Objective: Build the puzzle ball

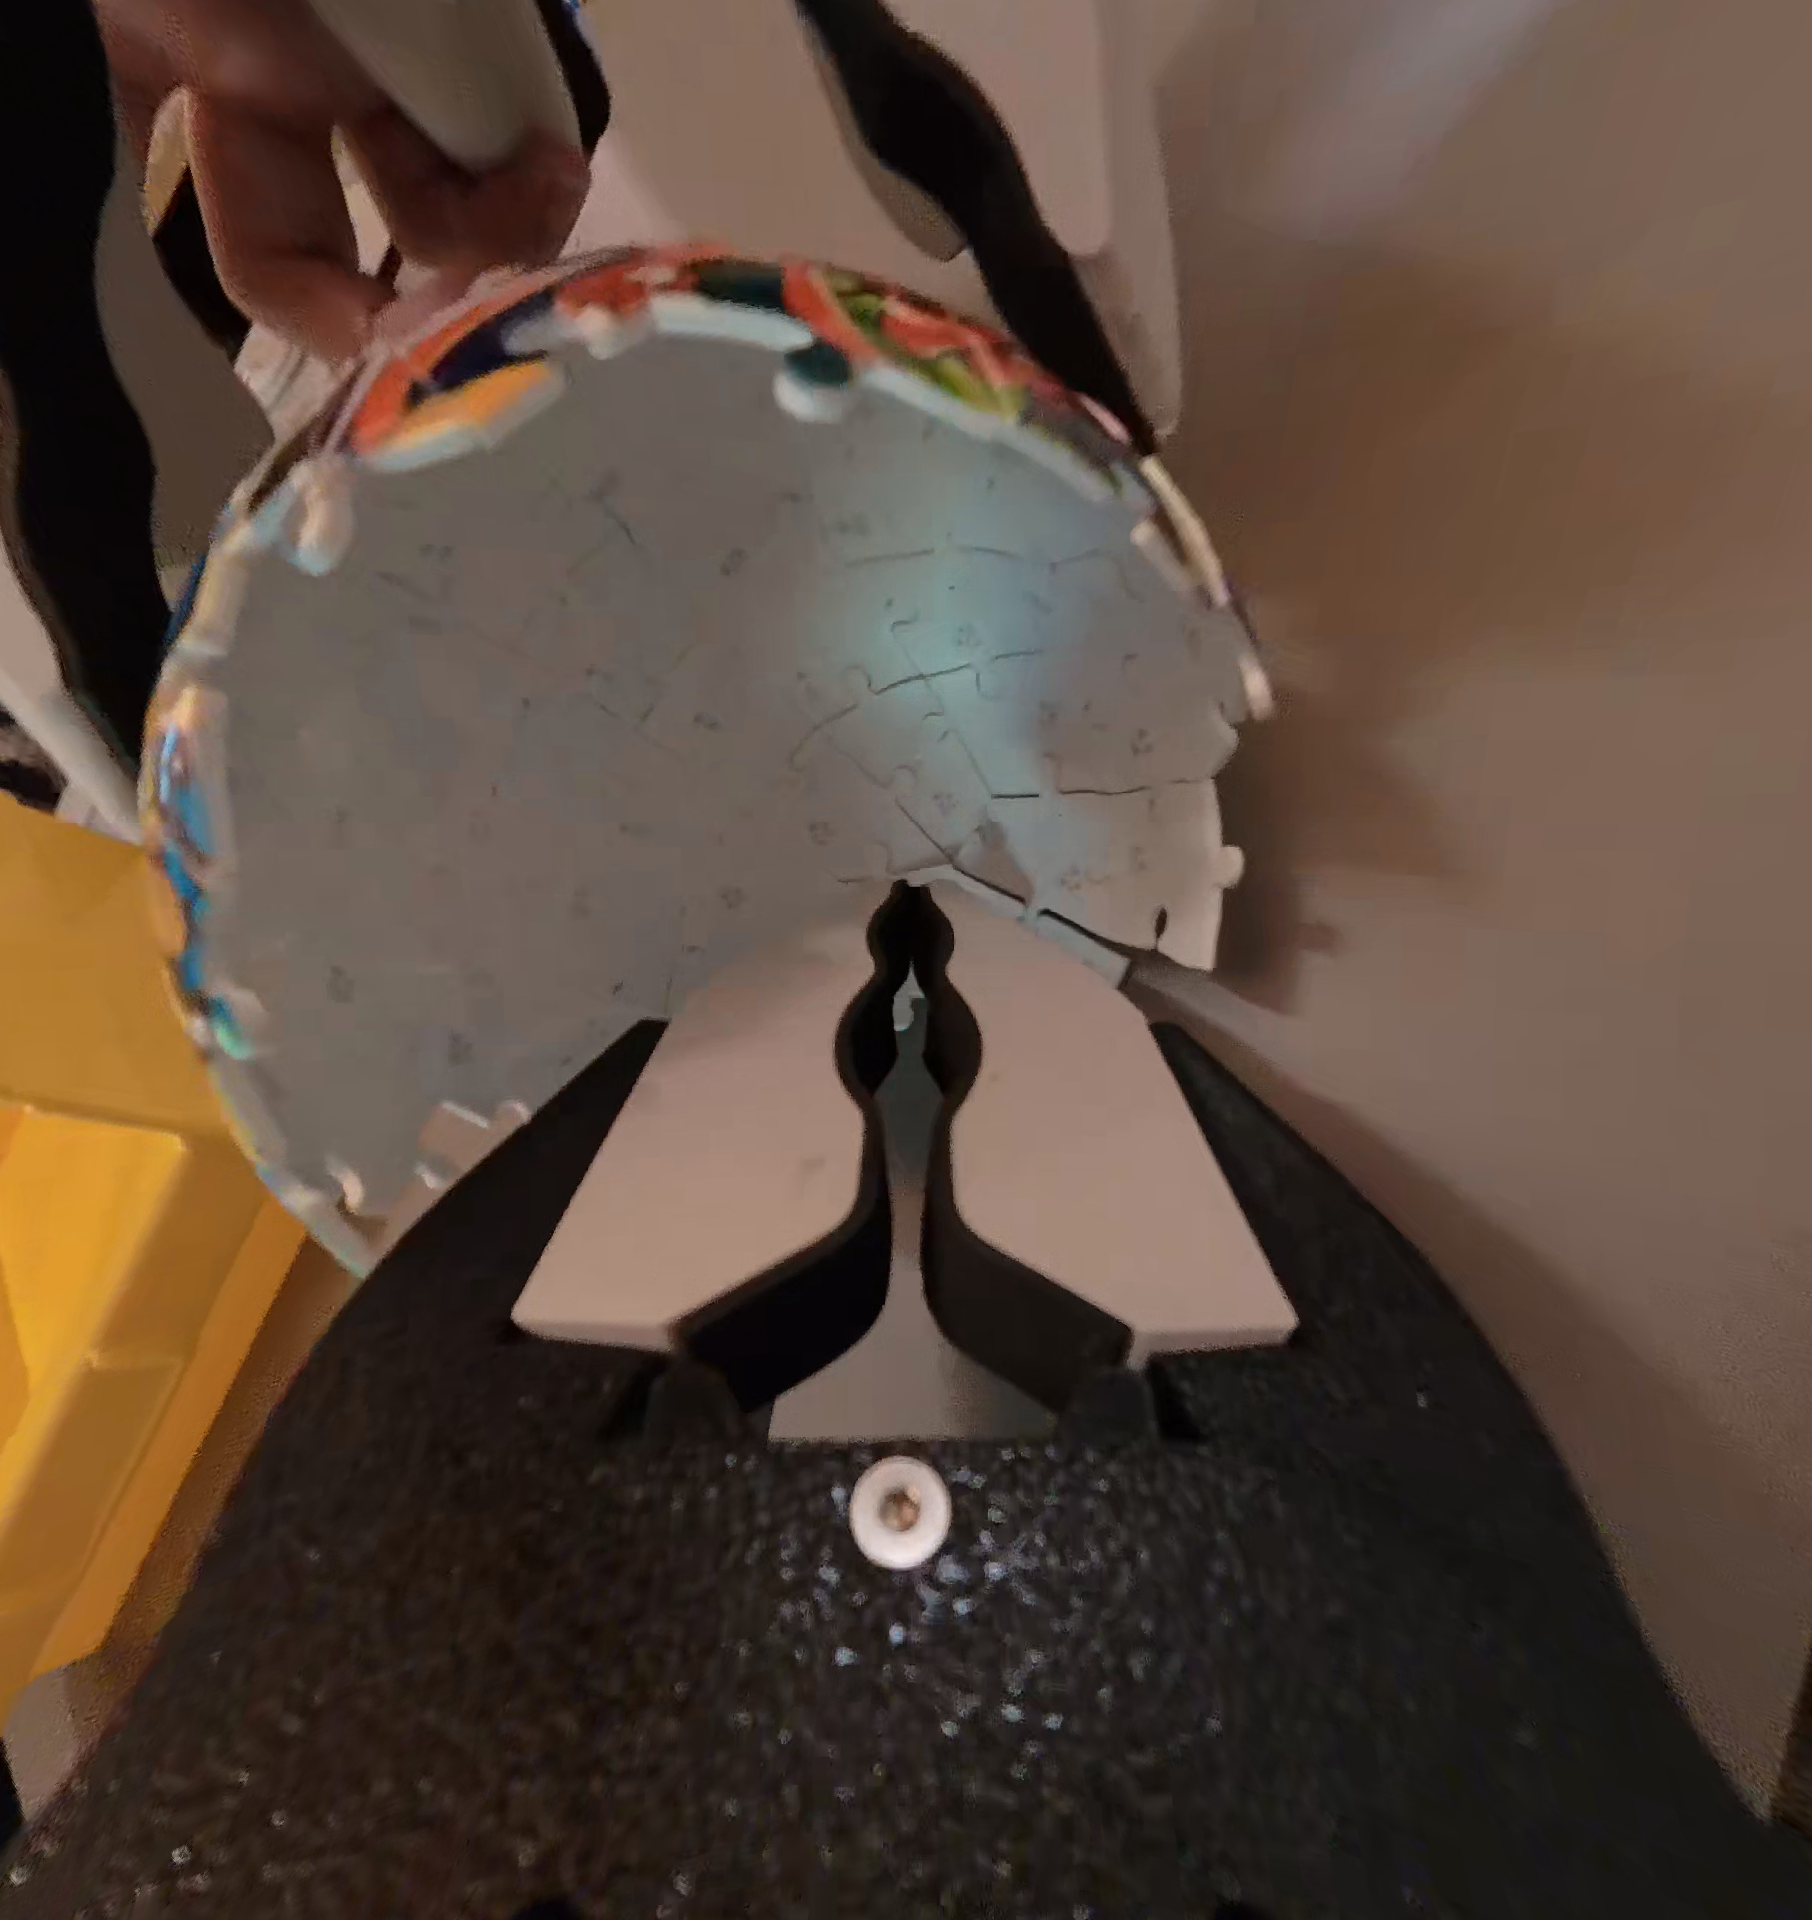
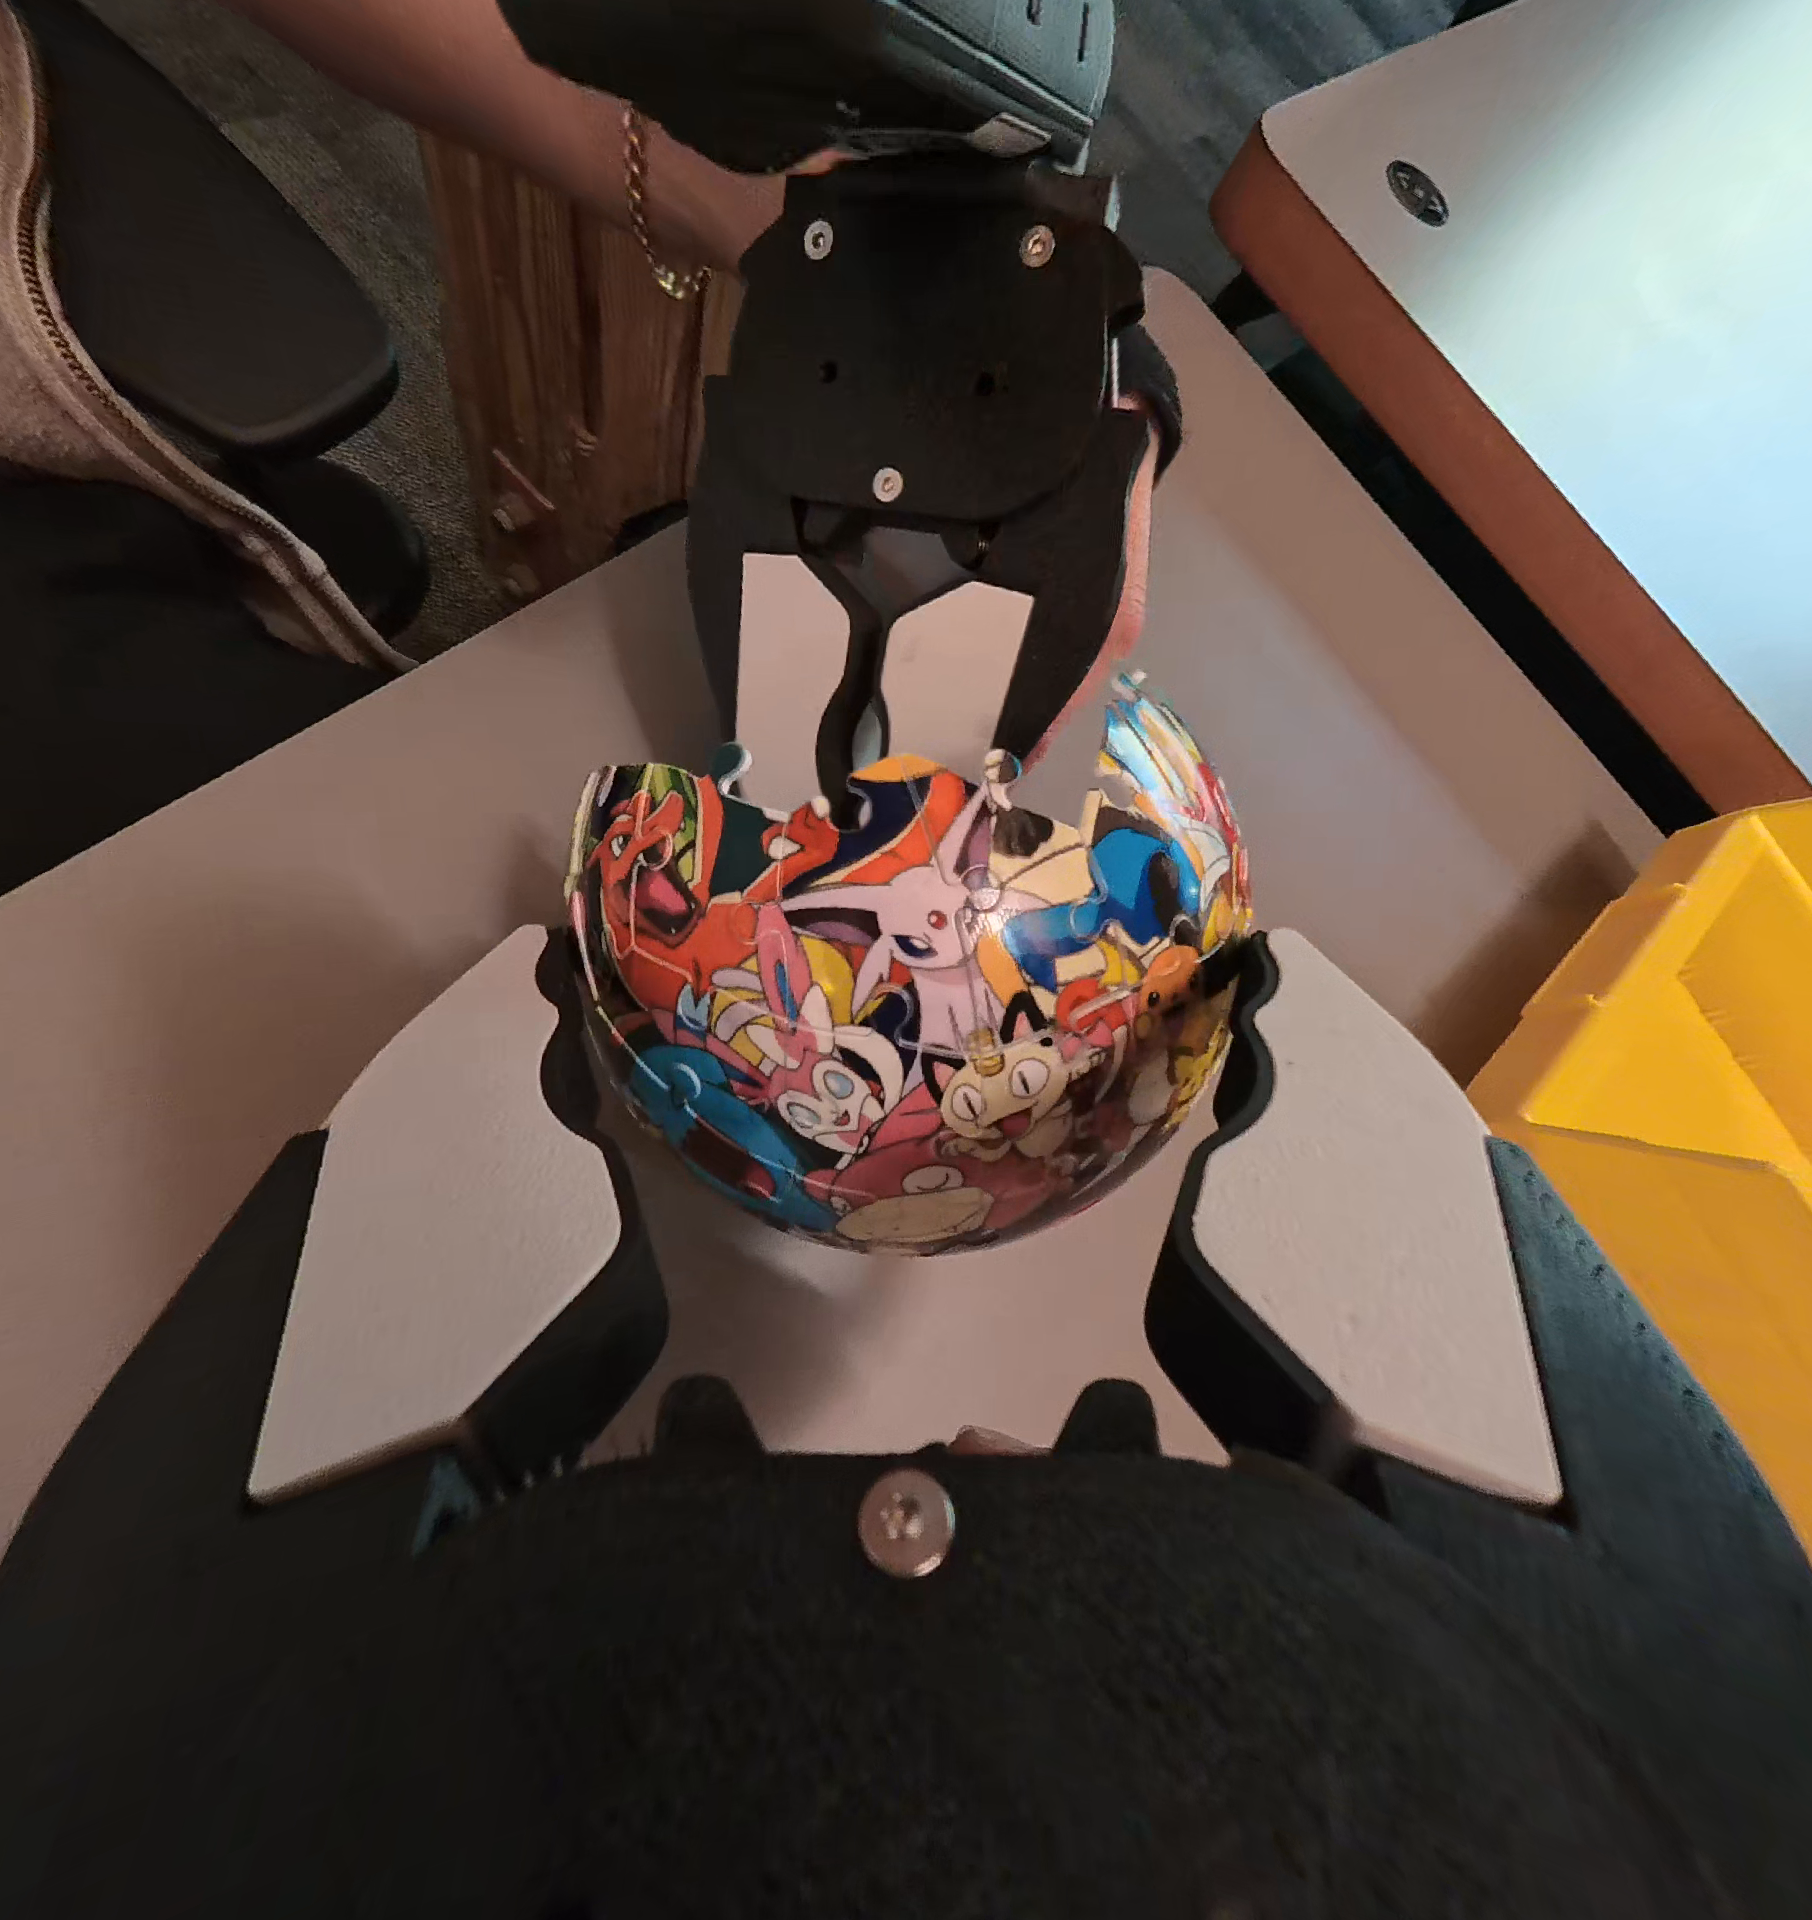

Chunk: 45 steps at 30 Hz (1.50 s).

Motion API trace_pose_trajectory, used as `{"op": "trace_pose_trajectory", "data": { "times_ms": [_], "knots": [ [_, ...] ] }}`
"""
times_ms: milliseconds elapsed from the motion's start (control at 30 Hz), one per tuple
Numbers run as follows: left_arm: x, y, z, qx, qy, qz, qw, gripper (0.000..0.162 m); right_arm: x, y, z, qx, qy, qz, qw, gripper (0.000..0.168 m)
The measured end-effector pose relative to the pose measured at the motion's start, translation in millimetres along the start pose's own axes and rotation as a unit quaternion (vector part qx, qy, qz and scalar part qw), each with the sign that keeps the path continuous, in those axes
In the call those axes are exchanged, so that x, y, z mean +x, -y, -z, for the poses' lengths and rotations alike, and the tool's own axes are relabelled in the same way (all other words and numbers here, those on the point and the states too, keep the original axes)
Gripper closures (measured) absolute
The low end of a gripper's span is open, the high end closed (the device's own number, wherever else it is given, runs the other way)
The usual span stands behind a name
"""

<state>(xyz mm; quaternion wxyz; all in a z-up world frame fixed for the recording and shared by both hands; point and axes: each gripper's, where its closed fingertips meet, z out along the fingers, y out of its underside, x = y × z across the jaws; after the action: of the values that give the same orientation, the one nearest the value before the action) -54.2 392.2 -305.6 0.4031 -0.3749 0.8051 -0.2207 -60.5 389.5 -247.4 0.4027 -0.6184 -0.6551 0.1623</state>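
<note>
The partly built puzzle ball [image 2: 881,1039] is an open shell with colourful cartoon print outside and a plain grey inside [image 1: 621,748]. My right gripper [image 2: 902,997] is shut on the shell, one finger on each side, and holds it just above the table. My left gripper [image 1: 907,914] is shut, with its tips at the shell's open rim and a small light puzzle piece [image 1: 907,1006] showing between its fingers. In the right wrist view the left gripper [image 2: 840,790] reaches in from the far side and touches the rim's top edge.
A yellow bin [image 2: 1660,1143] stands right of the ball and also shows in the left wrist view [image 1: 50,1299]. The white table [image 2: 154,987] lies under everything. A second table [image 2: 1608,364] stands at the back right. A person's hand [image 1: 310,229] holds the right gripper. My right fingertips sit around 6 cm from my left ones.
</note>
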Motion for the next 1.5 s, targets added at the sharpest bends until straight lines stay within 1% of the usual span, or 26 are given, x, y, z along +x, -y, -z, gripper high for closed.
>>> {"op": "trace_pose_trajectory", "data": {
  "times_ms": [233,367,467,867,933,1067,1167,1233,1333,1367,1500],
  "knots": [
    [-1.8,2.7,-6.8,0.006,0.012,-0.069,0.998,0.162,1.4,0.7,-1.2,-0.006,0.014,0.001,1.0,0.05],
    [0.0,-8.2,-15.5,-0.027,0.01,-0.105,0.994,0.162,2.3,-0.7,0.3,0.003,0.017,-0.006,1.0,0.05],
    [1.7,-4.2,-18.6,-0.012,0.004,-0.109,0.994,0.162,3.8,0.2,-0.6,0.022,0.02,-0.015,0.999,0.05],
    [2.6,-4.6,-21.9,-0.01,-0.013,-0.16,0.987,0.162,4.4,3.6,-2.6,0.073,0.023,-0.023,0.997,0.05],
    [2.3,-4.9,-22.4,-0.007,-0.017,-0.157,0.987,0.162,4.2,3.7,-2.5,0.076,0.023,-0.022,0.997,0.05],
    [2.2,-5.2,-23.1,-0.025,-0.021,-0.172,0.985,0.162,4.5,3.7,-2.2,0.08,0.02,-0.024,0.996,0.05],
    [0.9,-4.3,-23.7,-0.018,-0.024,-0.16,0.987,0.162,4.8,2.3,-0.2,0.079,0.015,-0.027,0.996,0.05],
    [-7.1,-4.8,-21.7,-0.007,-0.002,-0.131,0.991,0.162,4.9,1.5,0.6,0.076,0.012,-0.032,0.996,0.05],
    [-17.8,13.3,-4.5,0.071,0.02,-0.06,0.995,0.162,5.1,1.4,0.1,0.066,0.01,-0.035,0.997,0.05],
    [-20.3,13.5,0.0,0.074,0.026,-0.052,0.996,0.162,5.0,2.4,-0.3,0.064,0.01,-0.033,0.997,0.05],
    [-12.7,-1.4,1.2,0.033,0.015,-0.064,0.997,0.162,4.5,5.3,-3.8,0.06,0.012,-0.03,0.998,0.05]
  ]
}}
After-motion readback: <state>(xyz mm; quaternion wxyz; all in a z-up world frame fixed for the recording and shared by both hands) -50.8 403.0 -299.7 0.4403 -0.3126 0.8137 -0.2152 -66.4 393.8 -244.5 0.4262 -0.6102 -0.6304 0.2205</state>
